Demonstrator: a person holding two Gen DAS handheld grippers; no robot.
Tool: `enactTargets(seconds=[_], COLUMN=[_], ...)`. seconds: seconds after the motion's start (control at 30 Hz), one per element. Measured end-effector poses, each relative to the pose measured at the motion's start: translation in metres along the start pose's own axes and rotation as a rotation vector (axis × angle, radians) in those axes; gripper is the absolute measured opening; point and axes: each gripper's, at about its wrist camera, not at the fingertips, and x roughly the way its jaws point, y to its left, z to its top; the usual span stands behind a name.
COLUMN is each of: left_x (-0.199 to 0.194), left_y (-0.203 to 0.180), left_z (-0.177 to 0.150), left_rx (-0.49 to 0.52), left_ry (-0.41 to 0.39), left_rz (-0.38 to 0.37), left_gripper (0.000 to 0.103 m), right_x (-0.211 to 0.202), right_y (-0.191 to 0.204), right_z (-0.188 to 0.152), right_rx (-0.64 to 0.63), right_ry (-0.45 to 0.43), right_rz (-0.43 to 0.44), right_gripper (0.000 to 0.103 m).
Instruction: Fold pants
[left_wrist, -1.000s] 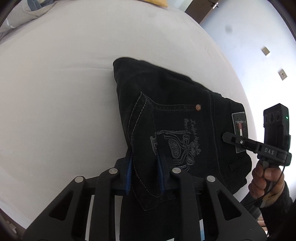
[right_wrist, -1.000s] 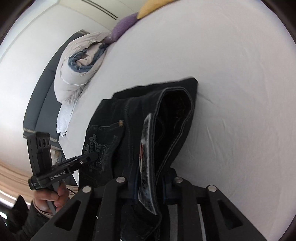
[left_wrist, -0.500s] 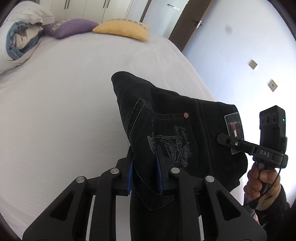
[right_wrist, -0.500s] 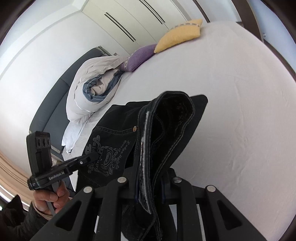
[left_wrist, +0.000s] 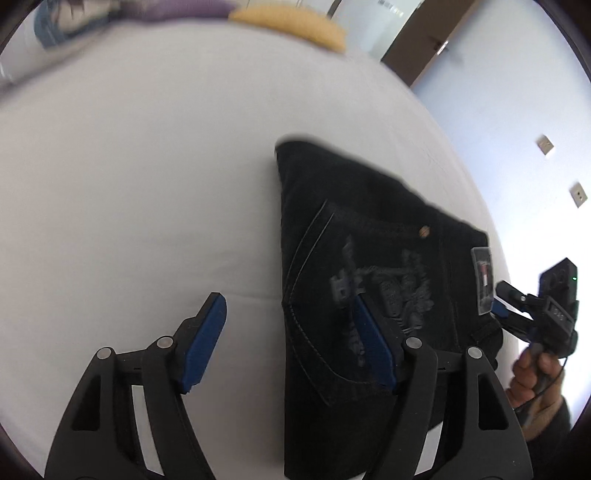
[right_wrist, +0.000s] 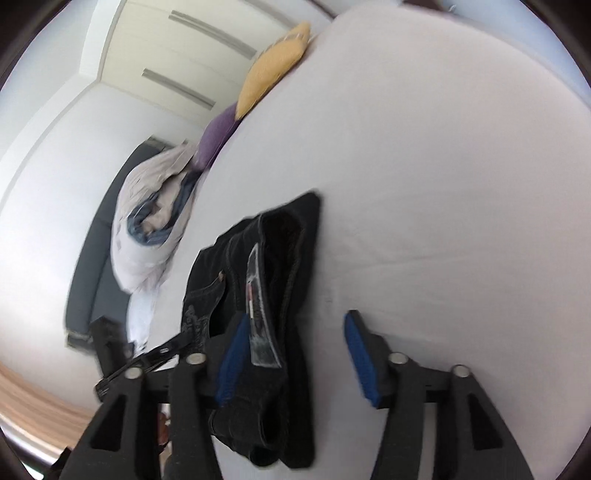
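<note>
Lying folded on the white bed (left_wrist: 147, 177), the black pants (left_wrist: 376, 240) sit flat with the pocket face and its pale embroidery up, their long axis running from the near edge of the left wrist view away toward a far corner that points at the yellow pillow (left_wrist: 291, 26). Both tools have just been opening their jaws and neither one grips cloth now. The left gripper (left_wrist: 291, 339) stands spread, straddling the pants' left edge: its right pad lies over the embroidered pocket, its left pad hangs over bare sheet, and no pressure on the denim shows. The right gripper (right_wrist: 295, 354) is likewise released; in its own view the waistband end with the grey label passes between the blue pads, close to the left one, while the right pad is clear over the sheet. That end looks bulky and a little raised, as if the layers have not settled. Each hand is at its own side of the bundle, the left along the pocket edge, the right at the waistband, so I judge the fold laid down and any further move would run along that long axis, toward the far corner
</note>
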Motion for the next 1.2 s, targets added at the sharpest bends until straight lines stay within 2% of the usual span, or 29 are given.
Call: enactTargets(seconds=[0.07, 0.13, 0.17, 0.23, 0.27, 0.3, 0.37, 0.43, 0.5, 0.53, 0.63, 0.7, 0.77, 0.8, 0.9, 1.03, 1.1, 1.2], left_x=[-0.048, -0.098, -0.116, -0.168, -0.186, -0.204, -0.238, -0.268, -0.293, -0.303, -0.330, -0.339, -0.332, -0.325, -0.304, -0.251, -0.226, -0.199], left_y=[-0.014, -0.042, -0.062, -0.089, -0.100, -0.109, -0.131, -0.138, -0.146, -0.154, -0.161, -0.159, -0.157, -0.159, -0.154, -0.138, -0.131, -0.122], left_z=[-0.003, -0.013, -0.012, -0.031, -0.039, -0.046, -0.061, -0.072, -0.078, -0.084, -0.093, -0.095, -0.095, -0.097, -0.106, -0.112, -0.114, -0.119], left_rx=[0.055, 0.124, 0.151, 0.230, 0.259, 0.276, 0.282, 0.274, 0.304, 0.338, 0.350, 0.302, 0.254, 0.243, 0.211, 0.154, 0.138, 0.111], left_ry=[-0.137, -0.323, -0.412, -0.628, -0.693, -0.742, -0.830, -0.875, -0.853, -0.836, -0.815, -0.740, -0.625, -0.593, -0.505, -0.339, -0.271, -0.217], left_rz=[0.050, 0.146, 0.188, 0.273, 0.313, 0.355, 0.411, 0.403, 0.366, 0.349, 0.381, 0.344, 0.249, 0.237, 0.269, 0.285, 0.300, 0.294], left_gripper=[0.077, 0.102, 0.103, 0.103, 0.103, 0.103, 0.103, 0.103, 0.103, 0.103, 0.103, 0.103, 0.103, 0.103, 0.103, 0.103, 0.103, 0.103], right_x=[-0.029, -0.063, -0.078, -0.111, -0.129, -0.149, -0.177, -0.209, -0.237, -0.250, -0.280, -0.290, -0.287, -0.283, -0.260, -0.216, -0.204, -0.192], right_y=[0.012, 0.035, 0.051, 0.084, 0.101, 0.123, 0.156, 0.188, 0.218, 0.228, 0.248, 0.254, 0.253, 0.249, 0.228, 0.200, 0.193, 0.191], right_z=[-0.007, -0.016, -0.022, -0.030, -0.035, -0.043, -0.055, -0.070, -0.085, -0.089, -0.098, -0.105, -0.106, -0.106, -0.107, -0.118, -0.124, -0.128], right_rx=[-0.037, -0.112, -0.150, -0.242, -0.299, -0.365, -0.455, -0.554, -0.638, -0.661, -0.659, -0.631, -0.584, -0.556, -0.456, -0.366, -0.336, -0.340], right_ry=[-0.081, -0.179, -0.235, -0.355, -0.411, -0.481, -0.601, -0.718, -0.823, -0.848, -0.858, -0.819, -0.746, -0.707, -0.580, -0.420, -0.369, -0.341], right_rz=[-0.041, -0.114, -0.158, -0.217, -0.237, -0.276, -0.317, -0.358, -0.438, -0.463, -0.468, -0.466, -0.485, -0.487, -0.489, -0.511, -0.503, -0.509], right_gripper=[0.066, 0.077, 0.088, 0.094, 0.099, 0.103, 0.103, 0.103, 0.103, 0.103, 0.103, 0.103, 0.103, 0.103, 0.103, 0.103, 0.103, 0.103])
